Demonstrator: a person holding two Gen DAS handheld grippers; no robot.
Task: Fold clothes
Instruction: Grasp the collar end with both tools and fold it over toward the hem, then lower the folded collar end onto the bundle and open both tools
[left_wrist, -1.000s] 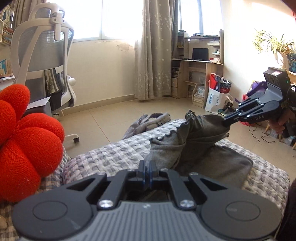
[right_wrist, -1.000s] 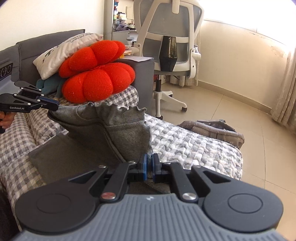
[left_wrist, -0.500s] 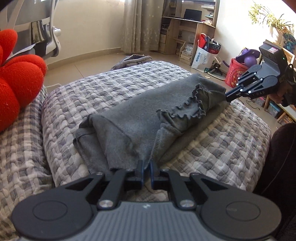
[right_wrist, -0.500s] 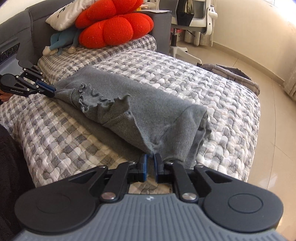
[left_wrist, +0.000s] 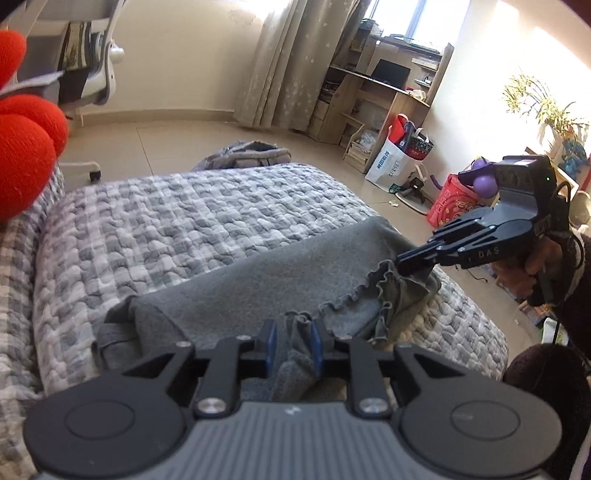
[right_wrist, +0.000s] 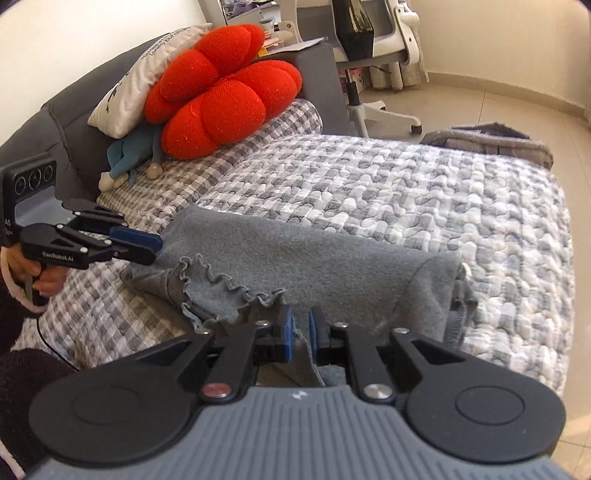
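A grey fleece garment (left_wrist: 277, 280) with a ruffled hem lies folded in a long band across the checked quilt (left_wrist: 166, 221). My left gripper (left_wrist: 294, 332) is low at the garment's near corner. Its jaws are opening, and a bunch of grey cloth sits loosely between the blue pads. In the right wrist view the left gripper (right_wrist: 157, 245) has its tip at the garment's (right_wrist: 314, 254) far-left corner. My right gripper (right_wrist: 301, 321) is at the other ruffled corner, jaws slightly parted, with a thin edge of cloth in the gap. The left wrist view shows the right gripper (left_wrist: 402, 260) from the side, tip on the ruffle.
A red knotted cushion (right_wrist: 221, 96), a white pillow (right_wrist: 147, 74) and a blue plush toy (right_wrist: 125, 162) lie at the head of the bed. An office chair (right_wrist: 373, 48) stands beside it. More clothes (left_wrist: 243, 157) are heaped on the floor past the foot.
Both grippers came down with the garment, which was lifted and draped a second ago and now lies flat on the quilt. Both pairs of jaws have parted.
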